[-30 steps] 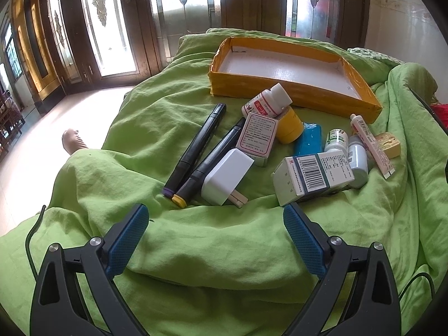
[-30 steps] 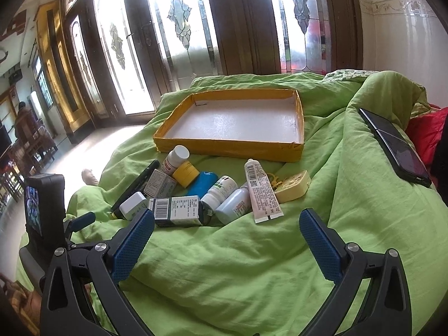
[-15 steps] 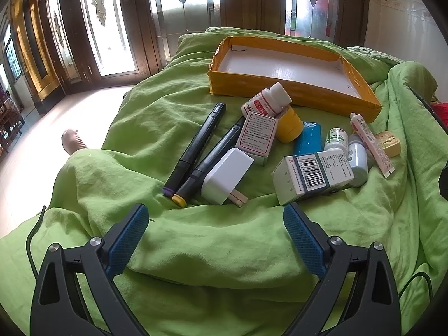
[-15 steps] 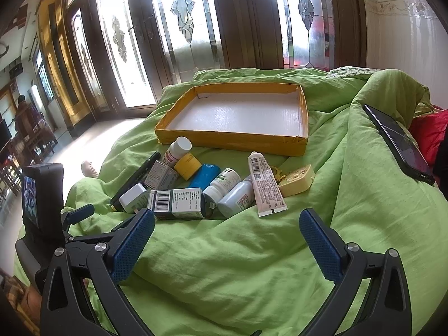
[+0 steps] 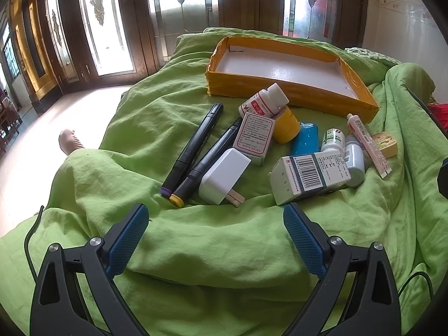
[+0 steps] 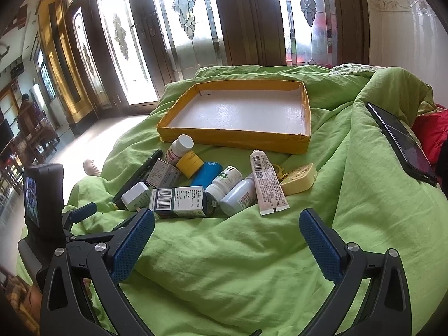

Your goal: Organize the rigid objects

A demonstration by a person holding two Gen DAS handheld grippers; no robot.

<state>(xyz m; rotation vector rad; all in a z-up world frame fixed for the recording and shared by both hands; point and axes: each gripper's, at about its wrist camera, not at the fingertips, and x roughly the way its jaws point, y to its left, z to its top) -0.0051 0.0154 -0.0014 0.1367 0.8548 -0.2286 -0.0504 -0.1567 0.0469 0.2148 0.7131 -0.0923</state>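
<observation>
Left gripper (image 5: 215,225): spread wide and empty, its blue pads hanging above the rumpled green bedspread (image 5: 196,252) and touching nothing.
Right gripper (image 6: 226,231): equally wide apart, nothing between its fingers, poised over the same bedspread.
Clutter, left side: two dark markers (image 5: 193,148) lie side by side, with a white plug adapter (image 5: 224,175) against the nearer one, just ahead of the left gripper.
Clutter, middle: a barcoded carton (image 5: 309,176) sits just beyond the left gripper's right-hand pad; behind it lie a small printed box (image 5: 254,137), a white pill bottle (image 5: 263,102), a yellow jar (image 5: 287,124) and a blue item (image 5: 305,140).
Clutter, right side: two small bottles (image 6: 233,187), a tube (image 6: 267,182) and a pale yellow case (image 6: 299,177) lie ahead of the right gripper.
Tray: a yellow-walled tray (image 6: 235,138) with a bare white floor lies beyond the pile.
Hard to read: labels are too small; the markers' far ends are hidden in the right view.
</observation>
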